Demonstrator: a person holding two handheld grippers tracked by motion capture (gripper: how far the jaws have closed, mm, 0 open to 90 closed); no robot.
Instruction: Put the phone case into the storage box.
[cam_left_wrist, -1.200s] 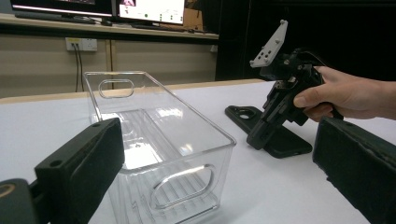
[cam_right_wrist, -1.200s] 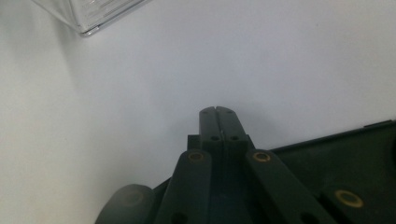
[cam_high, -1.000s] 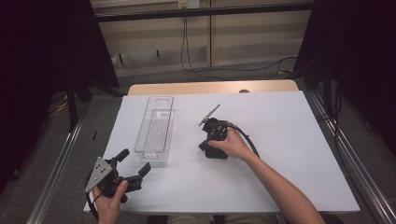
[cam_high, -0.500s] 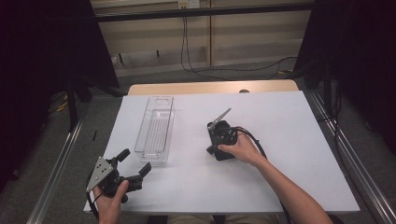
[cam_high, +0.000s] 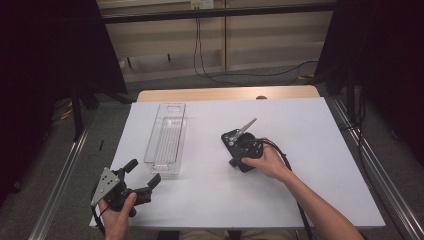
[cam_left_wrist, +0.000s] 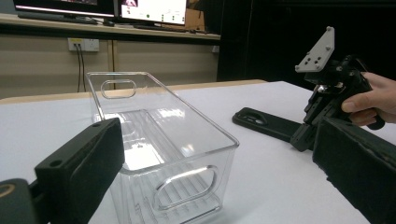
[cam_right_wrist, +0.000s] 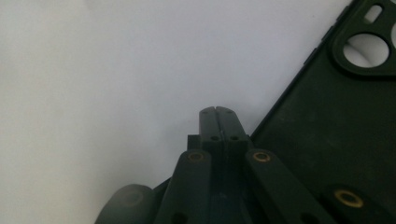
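Pressing jaws together, the right gripper (cam_right_wrist: 215, 111) meets the black phone case's (cam_right_wrist: 327, 135) edge — left gripper (cam_high: 142, 177) gapes apart.

Phone case (cam_right_wrist: 327, 140) cut off by right gripper view's edge; in high view, right gripper (cam_high: 246, 150) overlaps it.

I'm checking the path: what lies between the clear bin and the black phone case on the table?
Nothing: in the high view, only bare white table separates the clear bin from the black phone case. The left gripper view shows the same bare stretch.
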